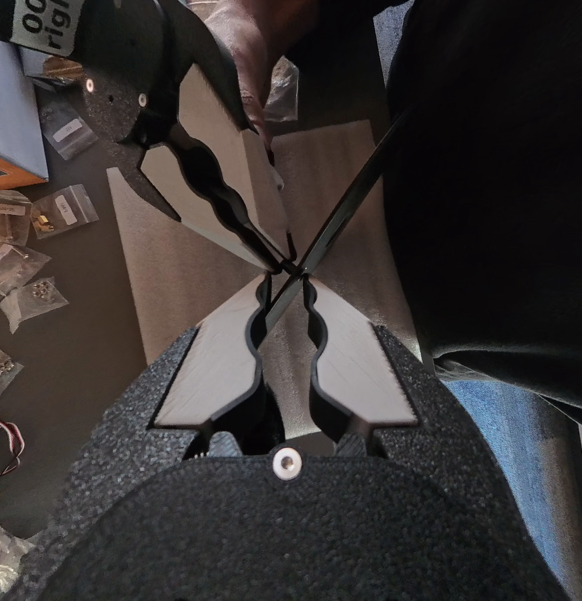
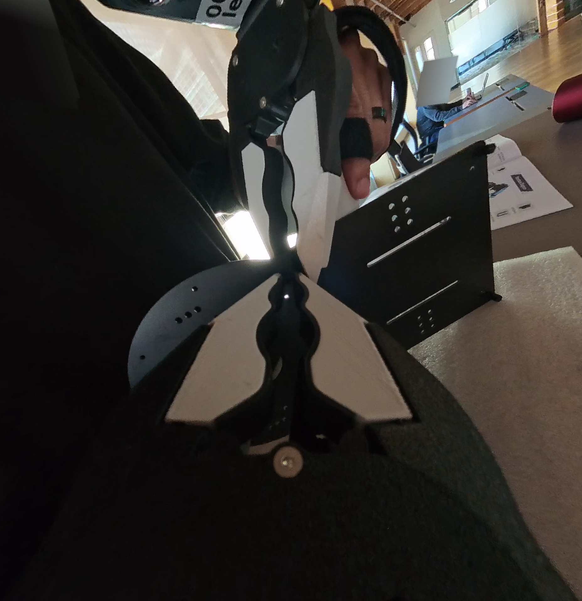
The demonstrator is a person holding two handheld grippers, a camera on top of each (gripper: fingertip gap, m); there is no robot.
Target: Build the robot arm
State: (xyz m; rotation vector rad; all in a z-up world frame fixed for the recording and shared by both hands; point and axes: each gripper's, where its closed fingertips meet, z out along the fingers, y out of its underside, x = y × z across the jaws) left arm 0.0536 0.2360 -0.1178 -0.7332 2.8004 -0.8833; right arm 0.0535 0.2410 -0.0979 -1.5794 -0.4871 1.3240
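Black sheet-metal plate (image 1: 332,224) is seen edge-on, pinched at one shared spot by both grippers. Left gripper (image 1: 286,276) is clamped on its thin edge; right gripper (image 2: 288,279) is likewise closed on the rounded, perforated plate. Plate is held in the air above a pale foam mat (image 1: 185,260). Judged stiff, light, slick; rim grips are best kept near holes. Bagged hardware (image 1: 65,208) lies left; a slotted black panel (image 2: 429,260) stands beside.
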